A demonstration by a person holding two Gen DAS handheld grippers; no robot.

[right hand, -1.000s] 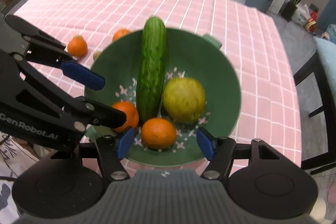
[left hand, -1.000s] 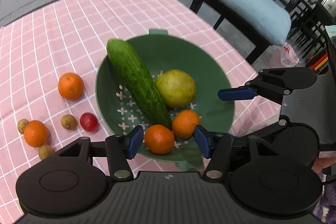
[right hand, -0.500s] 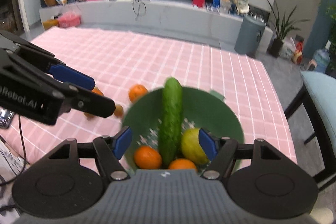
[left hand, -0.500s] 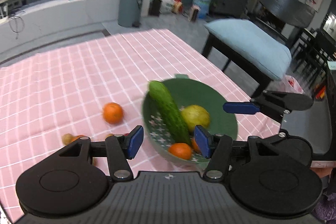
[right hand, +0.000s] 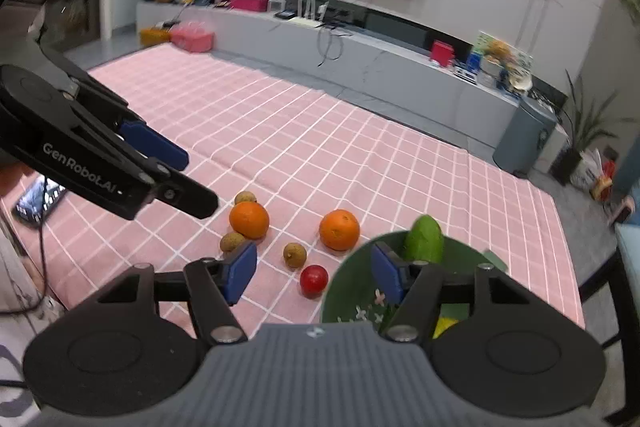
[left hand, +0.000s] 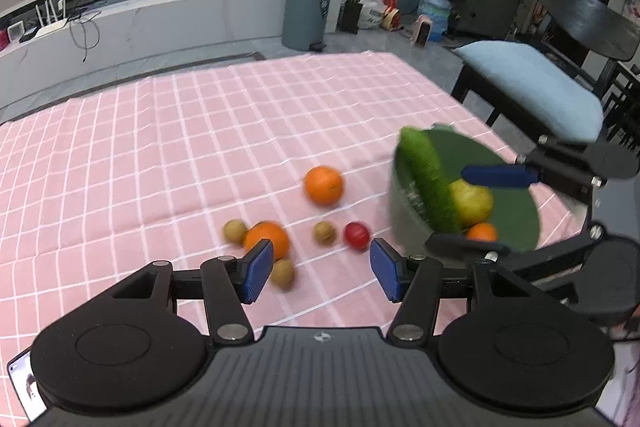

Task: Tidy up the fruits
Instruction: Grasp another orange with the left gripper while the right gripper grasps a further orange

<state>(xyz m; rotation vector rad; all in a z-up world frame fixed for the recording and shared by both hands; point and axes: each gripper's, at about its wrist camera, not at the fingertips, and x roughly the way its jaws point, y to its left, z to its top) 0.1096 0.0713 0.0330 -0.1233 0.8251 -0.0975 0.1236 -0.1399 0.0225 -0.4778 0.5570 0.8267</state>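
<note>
A green colander bowl (left hand: 516,223) sits at the table's right side and holds a cucumber (left hand: 428,179), a yellow-green pear (left hand: 474,203) and an orange (left hand: 482,231). Two oranges (left hand: 323,185) (left hand: 267,237), a red fruit (left hand: 357,235) and three small brown fruits (left hand: 324,233) lie on the pink checked cloth left of the bowl. My left gripper (left hand: 322,275) is open and empty above the loose fruit. My right gripper (right hand: 314,273) is open and empty above the bowl's (right hand: 348,291) left rim; the red fruit (right hand: 314,279) shows between its fingers.
The pink checked tablecloth (left hand: 160,155) covers the table. A chair with a blue cushion (left hand: 532,87) stands past the table's right edge. A phone (right hand: 38,197) lies at the table's left edge. A grey bin (left hand: 306,15) and a low cabinet stand behind.
Both grippers have lifted and pulled back from over the bowl and tilted up toward the room. The left one has swung left over the loose fruit. Both stay open and empty.
</note>
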